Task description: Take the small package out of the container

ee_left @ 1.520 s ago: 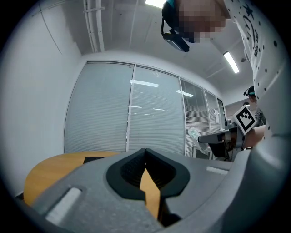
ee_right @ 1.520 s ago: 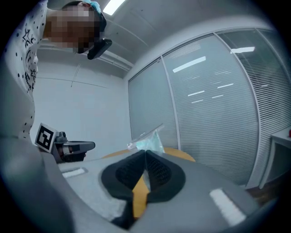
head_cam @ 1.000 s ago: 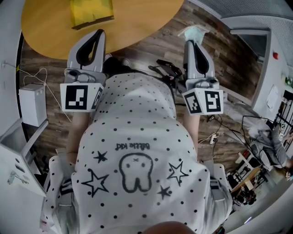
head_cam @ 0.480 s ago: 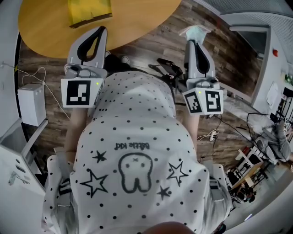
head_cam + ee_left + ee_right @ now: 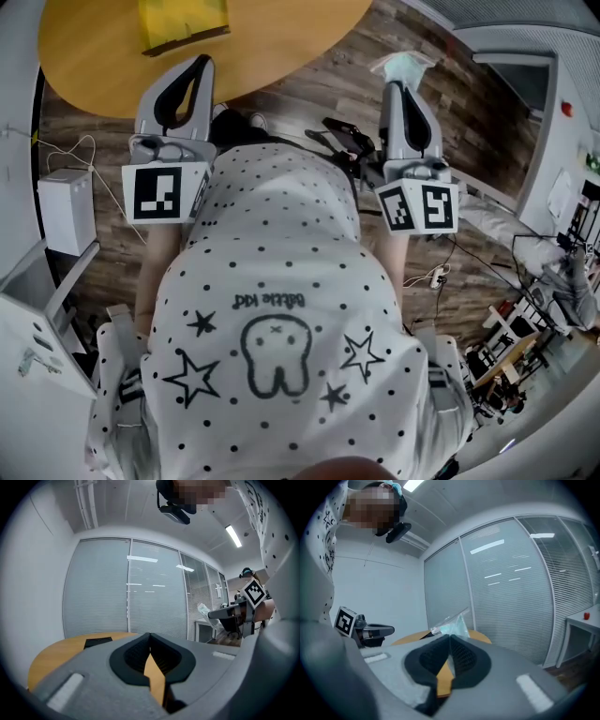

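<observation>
The small package [image 5: 400, 64] is a clear bag with pale teal contents. It sticks out of the tips of my right gripper [image 5: 394, 84], which is shut on it above the wood floor, right of the table. In the right gripper view the package [image 5: 451, 625] stands up from the closed right gripper [image 5: 450, 639]. The yellow container [image 5: 183, 21] lies on the round wooden table [image 5: 84, 66], ahead of my left gripper [image 5: 199, 66]. In the left gripper view the left gripper [image 5: 149, 637] has its pads meeting at the tips with nothing between them.
A white box [image 5: 66, 211] with cables sits on the floor at the left. Dark gear [image 5: 345, 141] lies on the floor between the grippers. White furniture [image 5: 28, 328] stands at the lower left. Glass walls with blinds [image 5: 126, 588] stand beyond the table.
Both grippers hold almost the same pose. The package stays in the right gripper. Only the head view has shifted a little.
</observation>
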`<action>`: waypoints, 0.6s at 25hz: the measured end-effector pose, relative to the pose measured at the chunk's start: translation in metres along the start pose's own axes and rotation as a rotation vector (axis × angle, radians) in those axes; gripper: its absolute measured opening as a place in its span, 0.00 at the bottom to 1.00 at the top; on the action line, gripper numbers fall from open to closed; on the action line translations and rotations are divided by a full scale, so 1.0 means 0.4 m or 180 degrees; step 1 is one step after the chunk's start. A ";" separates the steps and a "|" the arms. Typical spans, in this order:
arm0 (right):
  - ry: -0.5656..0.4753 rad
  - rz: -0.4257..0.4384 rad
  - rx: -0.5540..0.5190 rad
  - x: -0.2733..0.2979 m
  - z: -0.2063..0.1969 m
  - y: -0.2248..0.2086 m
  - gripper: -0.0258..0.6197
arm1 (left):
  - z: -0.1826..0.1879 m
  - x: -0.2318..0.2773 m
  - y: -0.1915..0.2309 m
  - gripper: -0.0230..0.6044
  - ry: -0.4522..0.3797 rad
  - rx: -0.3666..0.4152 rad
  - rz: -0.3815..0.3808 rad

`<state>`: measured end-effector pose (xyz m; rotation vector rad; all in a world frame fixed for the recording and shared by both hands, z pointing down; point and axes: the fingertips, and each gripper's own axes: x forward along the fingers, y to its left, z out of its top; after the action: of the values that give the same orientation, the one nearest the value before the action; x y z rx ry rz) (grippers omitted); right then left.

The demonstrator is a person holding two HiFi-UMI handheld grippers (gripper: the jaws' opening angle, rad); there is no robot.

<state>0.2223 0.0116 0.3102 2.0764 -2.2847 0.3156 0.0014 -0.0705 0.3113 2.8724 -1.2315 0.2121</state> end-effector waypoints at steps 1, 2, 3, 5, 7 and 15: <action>0.0004 0.0003 0.0000 0.000 -0.002 0.001 0.05 | -0.002 -0.001 0.000 0.05 0.0013 0.0001 0.0006; 0.0009 0.0006 -0.0001 0.000 -0.004 0.001 0.05 | -0.004 -0.002 0.000 0.05 0.0025 0.0002 0.0008; 0.0016 0.0007 -0.0001 0.000 -0.006 0.001 0.04 | -0.007 -0.002 0.000 0.05 0.0036 0.0003 0.0008; 0.0028 0.0003 0.0002 0.000 -0.011 0.001 0.05 | -0.014 0.000 0.001 0.05 0.0053 -0.0008 0.0006; 0.0027 -0.0008 0.0012 -0.002 -0.013 0.000 0.05 | -0.019 -0.001 0.001 0.05 0.0065 -0.0024 -0.0003; 0.0016 -0.0063 0.0055 -0.009 -0.019 -0.010 0.05 | -0.018 0.005 0.001 0.05 0.0093 -0.0007 -0.0022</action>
<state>0.2258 0.0164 0.3176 2.1025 -2.2650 0.3406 0.0015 -0.0717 0.3187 2.8605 -1.2159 0.2517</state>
